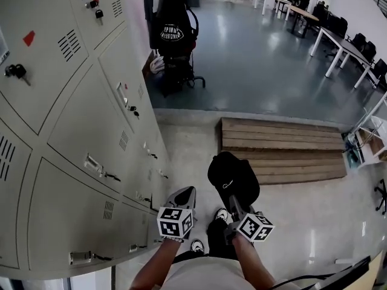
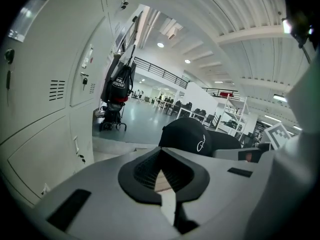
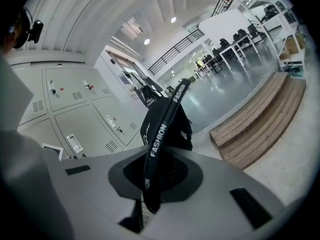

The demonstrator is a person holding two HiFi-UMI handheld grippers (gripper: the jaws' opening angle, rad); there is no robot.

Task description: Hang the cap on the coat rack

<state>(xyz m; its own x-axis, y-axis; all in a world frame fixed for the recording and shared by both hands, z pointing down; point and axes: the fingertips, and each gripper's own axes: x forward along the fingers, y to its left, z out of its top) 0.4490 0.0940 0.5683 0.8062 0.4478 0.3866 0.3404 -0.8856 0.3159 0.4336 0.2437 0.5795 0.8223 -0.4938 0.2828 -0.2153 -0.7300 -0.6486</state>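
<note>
A black cap (image 1: 233,177) hangs in front of me over the floor, my right gripper (image 1: 234,209) shut on its strap. In the right gripper view the strap (image 3: 161,134), printed FASHION, runs up between the jaws to the cap (image 3: 170,126). My left gripper (image 1: 184,197) is just left of the cap, shut and holding nothing; its view (image 2: 162,176) shows the cap (image 2: 187,136) to its right. The coat rack (image 1: 175,35) stands far ahead by the lockers' end with a black backpack hung on it; it also shows as the rack (image 2: 120,84) and the rack (image 3: 148,96).
A wall of grey lockers (image 1: 72,132) with keys in the doors runs close along my left. A low wooden platform (image 1: 281,150) lies ahead on the right. Desks and chairs (image 1: 338,35) fill the far right, and a shelf unit (image 1: 370,139) stands at the right edge.
</note>
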